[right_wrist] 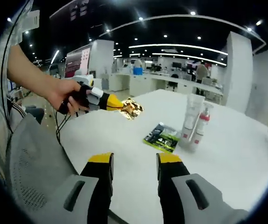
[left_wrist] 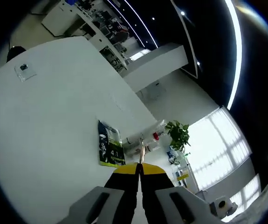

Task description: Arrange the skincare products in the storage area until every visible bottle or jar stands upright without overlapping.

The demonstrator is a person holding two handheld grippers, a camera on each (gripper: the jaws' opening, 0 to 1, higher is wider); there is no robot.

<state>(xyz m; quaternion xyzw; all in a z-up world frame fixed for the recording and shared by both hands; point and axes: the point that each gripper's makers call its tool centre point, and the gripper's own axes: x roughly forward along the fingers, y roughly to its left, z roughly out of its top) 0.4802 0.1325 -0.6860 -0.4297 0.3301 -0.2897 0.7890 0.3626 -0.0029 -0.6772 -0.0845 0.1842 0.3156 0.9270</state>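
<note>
**Over the white table: sachet held aloft, bottles standing beyond**

Nearest the lens in the right gripper view, the right gripper [right_wrist: 134, 172] is hovering with its jaws standing well apart and gripping nothing, apparently kept free for the next pick. Just beyond it, the white table [right_wrist: 227, 154] is carrying a dark green packet [right_wrist: 161, 137] lying flat, and just beside that packet two pale bottles [right_wrist: 193, 122] are standing upright, close together; whether they touch cannot be told.

To the left, above the table edge, a person's hand [right_wrist: 65, 97] is extending forward, carrying the left gripper [right_wrist: 124, 108] roughly level. Its jaws are pressing closed on a thin gold sachet [right_wrist: 132, 108], judged to be lifted clear so it can be placed without overlapping the other items.

In the left gripper view, the sachet [left_wrist: 142, 150] is showing edge-on between the closed jaws, with the packet [left_wrist: 108, 144] lying on the table [left_wrist: 54, 130] beyond.

Farther off, office desks and ceiling lights are showing.
</note>
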